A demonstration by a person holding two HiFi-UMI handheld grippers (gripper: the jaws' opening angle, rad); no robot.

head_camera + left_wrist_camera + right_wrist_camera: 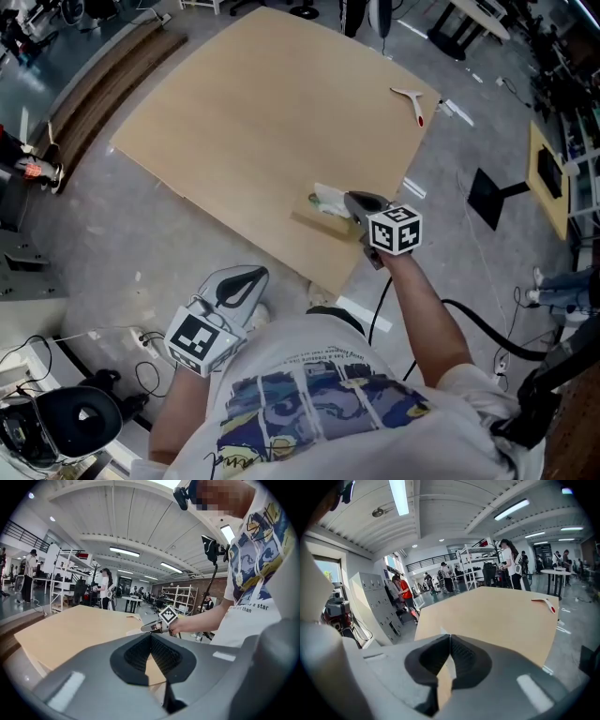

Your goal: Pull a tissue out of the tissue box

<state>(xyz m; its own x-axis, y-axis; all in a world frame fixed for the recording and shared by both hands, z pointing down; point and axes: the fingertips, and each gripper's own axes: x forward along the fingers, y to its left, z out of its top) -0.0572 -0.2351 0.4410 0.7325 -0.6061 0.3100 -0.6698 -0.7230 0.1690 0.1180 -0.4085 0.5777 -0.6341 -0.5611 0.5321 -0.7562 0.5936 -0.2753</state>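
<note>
A tan tissue box (pixel 317 223) lies near the front right edge of the wooden table (pixel 262 122). A white tissue (pixel 328 197) stands up from its top. My right gripper (pixel 352 202) is right over the box, shut on the tissue. In the right gripper view, the pads meet at the right gripper (pixel 450 637), a white tissue tip (pixel 442 630) peeks beside them, and the box (pixel 443 686) shows below. My left gripper (pixel 262 274) hangs off the table near my body, shut on nothing. From the left gripper (pixel 151 636) I see the right gripper (pixel 152 627) ahead.
A white tool with a red tip (pixel 417 103) lies at the table's far right. A black stand (pixel 492 197) sits on the floor to the right. Cables and a dark headset (pixel 70 422) lie on the floor at the lower left. People stand far behind.
</note>
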